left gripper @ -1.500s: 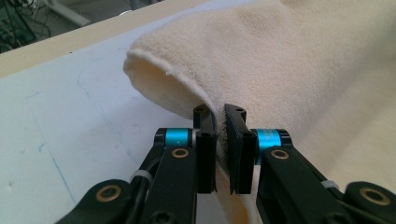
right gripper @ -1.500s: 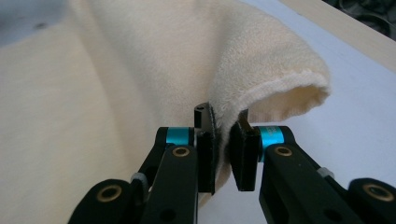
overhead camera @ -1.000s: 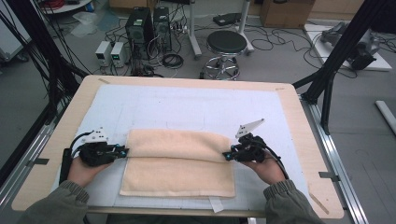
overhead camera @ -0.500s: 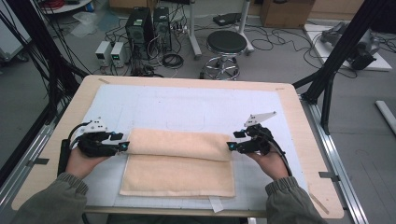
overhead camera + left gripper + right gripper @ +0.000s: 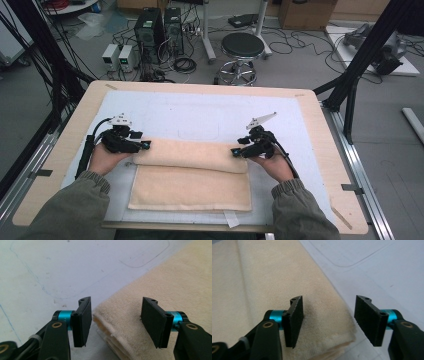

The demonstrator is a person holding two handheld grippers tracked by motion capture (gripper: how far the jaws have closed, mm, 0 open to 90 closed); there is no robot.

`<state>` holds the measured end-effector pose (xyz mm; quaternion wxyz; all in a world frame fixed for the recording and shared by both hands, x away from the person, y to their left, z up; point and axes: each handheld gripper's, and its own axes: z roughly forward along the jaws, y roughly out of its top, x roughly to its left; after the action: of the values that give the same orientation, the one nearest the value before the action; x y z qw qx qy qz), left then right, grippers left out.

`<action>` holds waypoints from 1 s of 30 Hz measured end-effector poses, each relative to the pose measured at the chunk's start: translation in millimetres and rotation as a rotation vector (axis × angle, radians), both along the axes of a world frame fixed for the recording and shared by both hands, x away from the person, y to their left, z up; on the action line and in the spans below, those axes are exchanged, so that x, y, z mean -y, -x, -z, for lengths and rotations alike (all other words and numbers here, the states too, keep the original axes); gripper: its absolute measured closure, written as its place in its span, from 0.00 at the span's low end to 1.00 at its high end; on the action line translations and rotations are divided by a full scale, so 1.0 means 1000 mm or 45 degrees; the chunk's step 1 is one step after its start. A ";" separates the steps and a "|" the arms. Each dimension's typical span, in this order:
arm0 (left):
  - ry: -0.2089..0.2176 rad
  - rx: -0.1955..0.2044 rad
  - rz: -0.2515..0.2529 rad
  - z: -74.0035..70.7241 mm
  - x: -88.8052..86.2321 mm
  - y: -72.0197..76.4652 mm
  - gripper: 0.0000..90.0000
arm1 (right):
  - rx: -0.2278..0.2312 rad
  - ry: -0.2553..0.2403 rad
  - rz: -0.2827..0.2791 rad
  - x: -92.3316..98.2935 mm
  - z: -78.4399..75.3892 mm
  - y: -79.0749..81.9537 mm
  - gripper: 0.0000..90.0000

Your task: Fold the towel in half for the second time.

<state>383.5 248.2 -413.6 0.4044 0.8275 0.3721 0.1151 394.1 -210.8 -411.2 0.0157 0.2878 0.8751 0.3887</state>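
Observation:
A cream towel [image 5: 190,175] lies folded on the white mat, its far part doubled over toward me. My left gripper [image 5: 145,146] is at the fold's left end. Its jaws have just been opening, and the towel's corner [image 5: 117,322] lies loose between them, untouched by the pads [image 5: 83,320]. My right gripper [image 5: 235,151] is at the fold's right end. Its jaws opened too, then came in slightly. They stand open [image 5: 328,320] over the towel's corner [image 5: 324,322] without pressing it.
The white mat [image 5: 200,117] covers a wooden table [image 5: 320,165], with faint outlines drawn on it beyond the towel. A stool [image 5: 242,47], computer boxes [image 5: 160,25] and cables stand on the floor behind. Black frame poles [image 5: 365,55] rise at both sides.
Both grippers were shut on the towel's folded ends and have let go, jaws now apart. Both hands slid a little inward and toward the far side. The towel stays folded.

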 end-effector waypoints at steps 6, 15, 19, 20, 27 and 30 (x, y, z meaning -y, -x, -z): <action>0.014 0.003 0.089 0.000 0.001 0.004 0.88 | -0.096 -0.039 -0.079 -0.003 0.006 -0.002 0.77; 0.048 0.139 0.114 -0.026 -0.006 0.039 0.95 | 0.002 -0.053 -0.140 0.000 -0.019 0.019 0.87; 0.066 0.208 0.171 -0.038 -0.011 0.078 0.95 | 0.099 -0.059 -0.204 0.001 -0.039 0.048 0.87; 0.069 0.217 0.193 -0.039 -0.013 0.091 0.95 | 0.111 -0.062 -0.221 0.002 -0.044 0.057 0.87; 0.085 0.223 0.300 -0.043 -0.028 0.154 0.77 | 0.163 -0.069 -0.377 0.002 -0.067 0.112 0.79; 0.056 0.231 0.287 -0.043 -0.030 0.152 0.72 | 0.158 -0.042 -0.381 0.000 -0.065 0.114 0.75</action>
<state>231.5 277.8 -370.6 0.4647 0.8413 0.2411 0.1350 280.4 -210.4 -345.9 0.0068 0.1299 0.8991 0.4180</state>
